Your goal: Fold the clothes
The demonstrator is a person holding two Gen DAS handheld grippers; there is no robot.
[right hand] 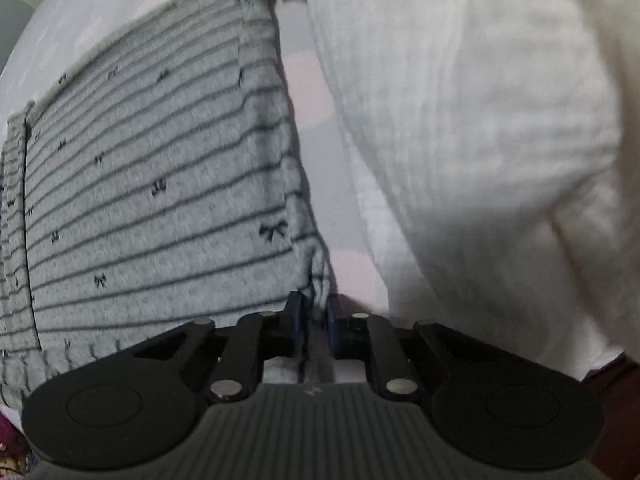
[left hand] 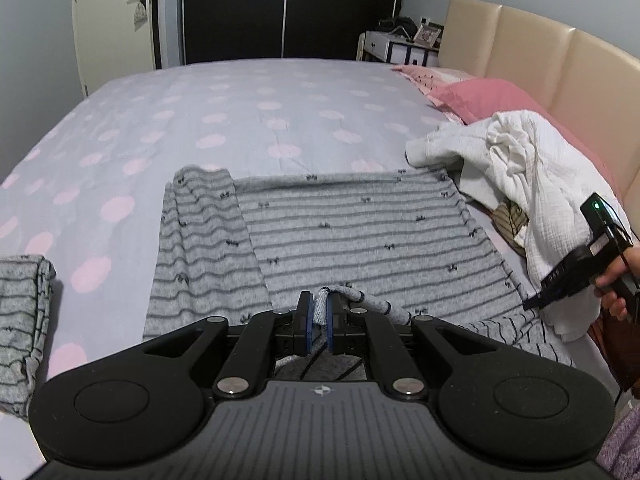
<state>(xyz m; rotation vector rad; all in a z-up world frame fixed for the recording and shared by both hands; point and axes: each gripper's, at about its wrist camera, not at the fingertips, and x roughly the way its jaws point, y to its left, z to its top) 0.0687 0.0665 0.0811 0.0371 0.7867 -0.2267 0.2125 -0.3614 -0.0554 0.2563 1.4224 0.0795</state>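
The left gripper [left hand: 319,312] is pinched tight on the near edge of the grey striped garment [left hand: 352,232], which lies spread flat on the bed [left hand: 240,112] with one side folded over. The right gripper [right hand: 312,320] has its jaws narrowed around the garment's right edge, cloth between the pads. Just beside that edge a white crumpled cloth [left hand: 520,168] is heaped, touching pink pillows [left hand: 480,96] under a beige padded headboard [left hand: 560,56]. Another striped grey piece [left hand: 24,320] sits folded at the left. The sheet is lilac with pink dots. Beyond stand a dark wardrobe [left hand: 280,12], a cream door [left hand: 112,20] and a cluttered bedside table [left hand: 400,46].
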